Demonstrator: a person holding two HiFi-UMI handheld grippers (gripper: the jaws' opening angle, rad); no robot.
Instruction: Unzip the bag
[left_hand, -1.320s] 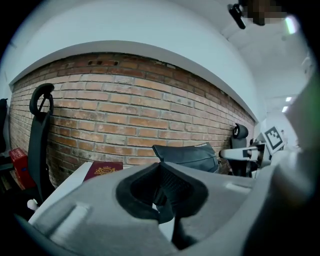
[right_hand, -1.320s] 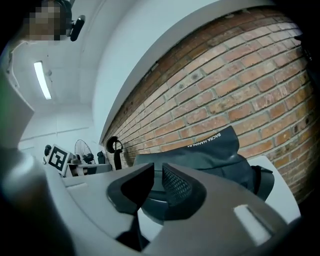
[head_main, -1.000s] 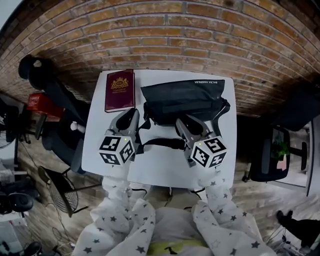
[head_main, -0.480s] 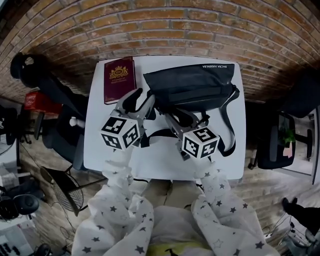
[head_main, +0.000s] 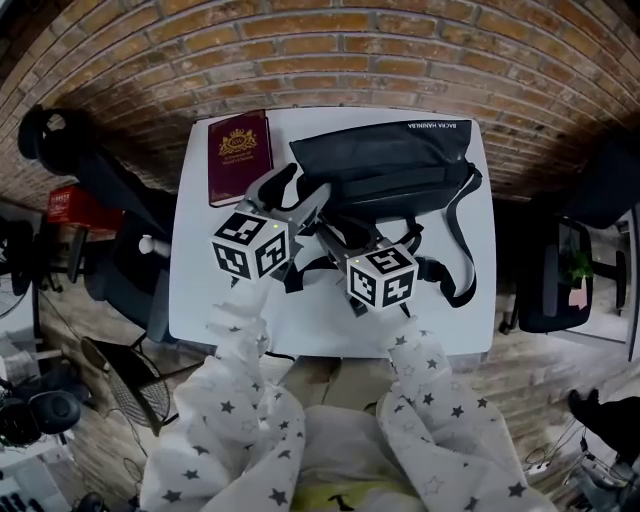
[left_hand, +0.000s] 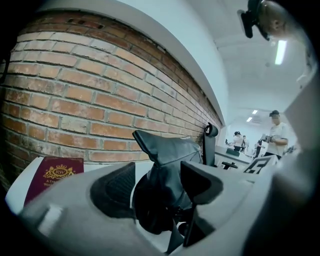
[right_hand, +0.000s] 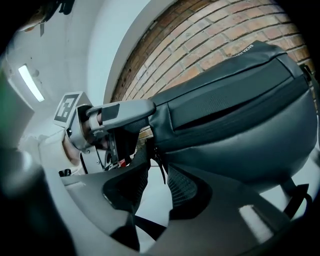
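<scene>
A black bag (head_main: 385, 165) lies on the white table (head_main: 200, 290) by the brick wall. My left gripper (head_main: 297, 197) is at the bag's left end; its jaws are opening. In the left gripper view the bag's end (left_hand: 167, 170) stands between the fingers (left_hand: 117, 187), and the pads do not press on it. My right gripper (head_main: 345, 235) is at the bag's front left corner, its jaws opening too. A thin black zipper pull (right_hand: 160, 167) hangs free between its pads (right_hand: 185, 187). The left gripper's finger (right_hand: 125, 110) shows there against the bag (right_hand: 235, 110).
A dark red passport-like booklet (head_main: 238, 155) lies on the table left of the bag. The bag's strap (head_main: 460, 240) loops off at the right. Black office chairs (head_main: 545, 290) stand on both sides of the table. People stand far off (left_hand: 275, 135).
Both grippers have moved forward to the bag's left end. The left jaws have spread wide around that end. The right gripper has shifted left and its jaws have widened a little.
</scene>
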